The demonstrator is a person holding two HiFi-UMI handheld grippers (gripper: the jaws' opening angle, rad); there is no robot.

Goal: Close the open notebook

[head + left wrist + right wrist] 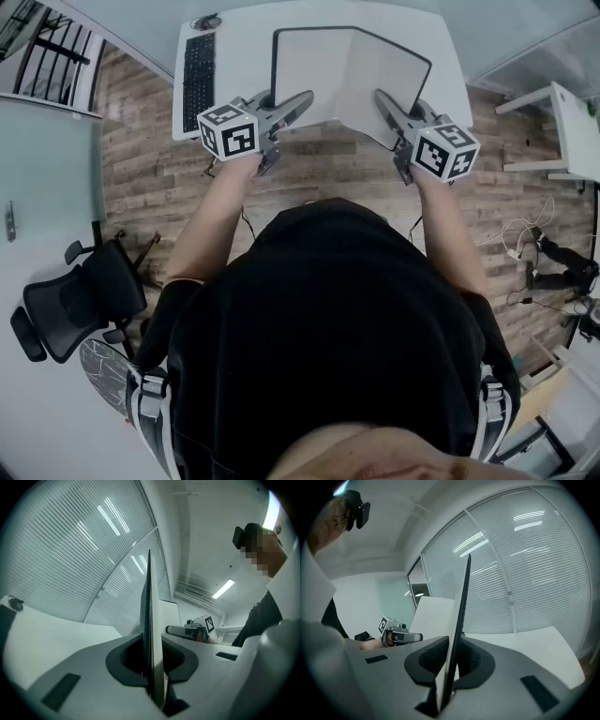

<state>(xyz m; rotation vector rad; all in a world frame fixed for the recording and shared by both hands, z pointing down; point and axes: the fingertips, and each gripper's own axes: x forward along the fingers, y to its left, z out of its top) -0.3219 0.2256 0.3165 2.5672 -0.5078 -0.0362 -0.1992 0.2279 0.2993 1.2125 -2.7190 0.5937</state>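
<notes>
Notebook (352, 75) sits open on the bench (239, 56). Left claw (302, 101) is clamped on its cover at 7 o'clock, right claw (384, 98) at 5.

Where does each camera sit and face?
Head view: worn on the head, facing down at torso, arms, notebook, left tool, right tool.
Left gripper view: on left tool, along jaws clamping one cover; person at right.
Right gripper view: on right tool, clamping other cover; person at left.
Shared: each gripper view shows the opposite tool.
</notes>
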